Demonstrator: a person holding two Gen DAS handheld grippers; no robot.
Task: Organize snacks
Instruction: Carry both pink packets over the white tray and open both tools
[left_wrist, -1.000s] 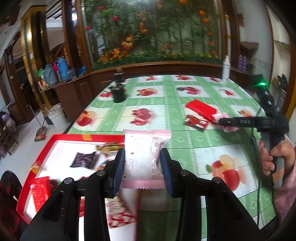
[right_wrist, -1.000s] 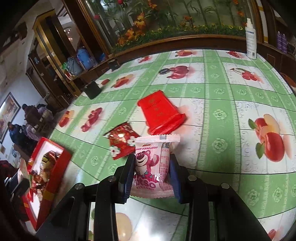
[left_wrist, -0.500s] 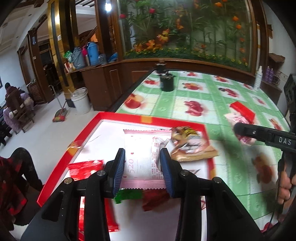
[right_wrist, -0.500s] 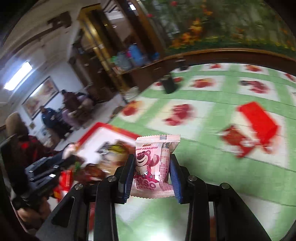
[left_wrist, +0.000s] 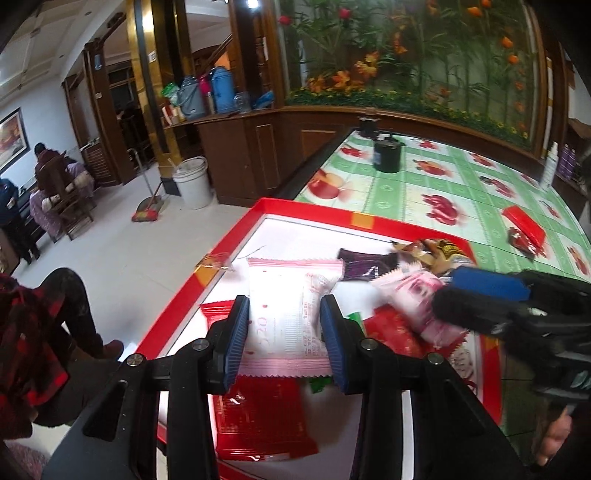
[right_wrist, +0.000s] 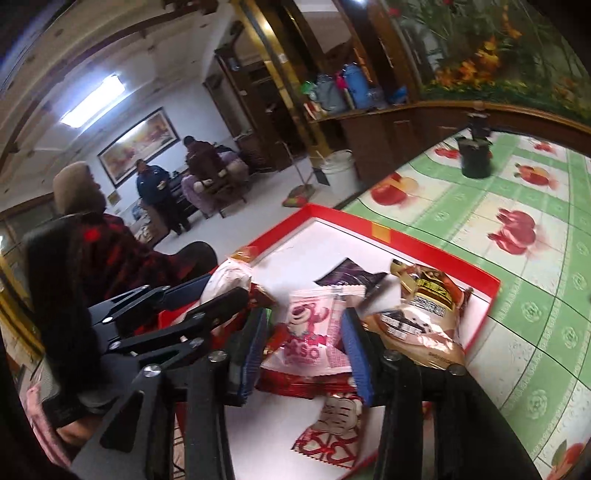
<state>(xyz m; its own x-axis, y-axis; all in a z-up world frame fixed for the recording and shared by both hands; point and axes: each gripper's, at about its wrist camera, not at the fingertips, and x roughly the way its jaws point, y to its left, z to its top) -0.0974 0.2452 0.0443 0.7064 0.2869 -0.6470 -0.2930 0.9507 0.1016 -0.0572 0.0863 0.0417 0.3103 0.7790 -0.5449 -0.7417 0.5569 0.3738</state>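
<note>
My left gripper (left_wrist: 283, 325) is shut on a pale pink snack packet (left_wrist: 288, 314) and holds it over the red-rimmed white tray (left_wrist: 314, 216). My right gripper (right_wrist: 303, 343) has its jaws parted wider than the pink bear-print snack packet (right_wrist: 314, 332) between them; the packet leans over other snacks in the tray (right_wrist: 406, 240). The right gripper also shows in the left wrist view (left_wrist: 480, 295) with that pink packet (left_wrist: 417, 299). The left gripper shows in the right wrist view (right_wrist: 207, 299).
The tray holds a dark purple packet (left_wrist: 365, 264), a brown-gold bag (right_wrist: 424, 306), red packets (left_wrist: 258, 417) and a heart-print packet (right_wrist: 332, 432). On the green fruit-print tablecloth (left_wrist: 443, 192) lie a red packet (left_wrist: 524, 223) and a black cup (left_wrist: 386, 157). People sit beyond the table's left edge.
Both grippers have moved from the table over the tray. The right gripper's jaws have widened around the bear-print packet, which now sits lower among the snacks. The left still grips its packet.
</note>
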